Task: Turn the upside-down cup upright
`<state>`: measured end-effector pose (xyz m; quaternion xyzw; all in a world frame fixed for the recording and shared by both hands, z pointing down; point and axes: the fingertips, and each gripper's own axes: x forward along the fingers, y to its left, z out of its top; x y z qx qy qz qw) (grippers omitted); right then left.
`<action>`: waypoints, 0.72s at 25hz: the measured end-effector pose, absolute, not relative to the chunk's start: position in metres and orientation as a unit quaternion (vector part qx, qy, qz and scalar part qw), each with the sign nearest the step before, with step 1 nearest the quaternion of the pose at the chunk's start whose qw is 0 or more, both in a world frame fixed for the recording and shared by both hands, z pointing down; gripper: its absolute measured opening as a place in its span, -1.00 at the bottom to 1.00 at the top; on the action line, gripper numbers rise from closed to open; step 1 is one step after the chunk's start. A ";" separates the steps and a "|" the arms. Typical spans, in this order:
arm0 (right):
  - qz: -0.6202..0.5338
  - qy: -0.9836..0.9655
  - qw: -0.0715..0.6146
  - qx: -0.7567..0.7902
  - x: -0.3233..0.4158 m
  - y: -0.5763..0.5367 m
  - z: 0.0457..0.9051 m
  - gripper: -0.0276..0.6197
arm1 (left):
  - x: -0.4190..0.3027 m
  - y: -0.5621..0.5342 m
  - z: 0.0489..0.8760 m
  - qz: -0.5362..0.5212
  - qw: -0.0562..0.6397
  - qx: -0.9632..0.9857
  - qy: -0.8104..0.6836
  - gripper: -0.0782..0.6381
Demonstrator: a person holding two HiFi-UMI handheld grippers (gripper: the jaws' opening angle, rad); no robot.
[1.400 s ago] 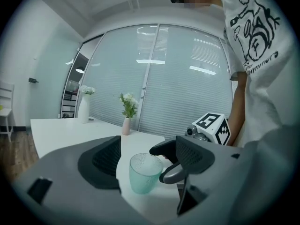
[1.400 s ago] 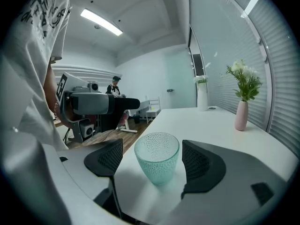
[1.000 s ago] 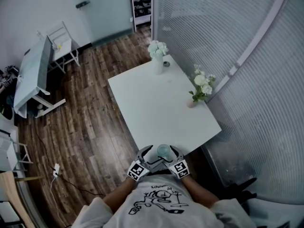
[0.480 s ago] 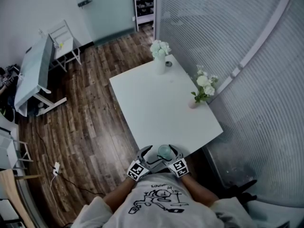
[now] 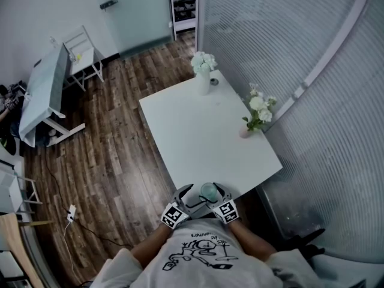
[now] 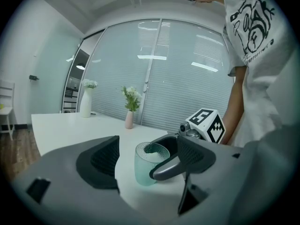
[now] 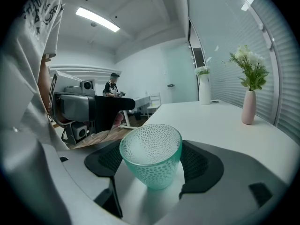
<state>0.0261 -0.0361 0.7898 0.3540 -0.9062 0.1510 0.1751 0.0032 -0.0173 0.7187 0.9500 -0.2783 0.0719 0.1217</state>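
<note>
Cup upright, hardly anything changed.

Since the frame half a second before, the cup (image 7: 151, 161) was kept at the near edge of the table (image 5: 204, 137), mouth up, long axis vertical, clasped between the jaws of the right gripper (image 7: 150, 167). The left gripper (image 6: 146, 158) was held just beside it, jaws spread and empty.

The head view has shifted; table (image 5: 198, 131) and cup (image 5: 209, 191) sit marginally further right.
</note>
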 end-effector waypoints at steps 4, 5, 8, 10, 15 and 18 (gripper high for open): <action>0.151 -0.905 0.173 0.359 0.032 -0.038 0.788 0.25 | 0.006 -0.017 0.718 0.074 0.119 0.951 -0.276 0.26; 0.151 -0.904 0.172 0.360 0.033 -0.039 0.786 0.25 | 0.006 -0.017 0.717 0.072 0.120 0.951 -0.276 0.26; 0.148 -0.904 0.169 0.364 0.037 -0.043 0.781 0.25 | 0.007 -0.018 0.712 0.067 0.119 0.951 -0.277 0.26; 0.147 -0.905 0.165 0.364 0.039 -0.046 0.777 0.25 | 0.008 -0.019 0.710 0.065 0.117 0.952 -0.276 0.26; 0.146 -0.908 0.160 0.360 0.041 -0.051 0.760 0.25 | 0.009 -0.020 0.699 0.057 0.112 0.952 -0.280 0.26; 0.146 -0.909 0.154 0.359 0.040 -0.055 0.747 0.25 | 0.008 -0.023 0.689 0.049 0.109 0.951 -0.284 0.26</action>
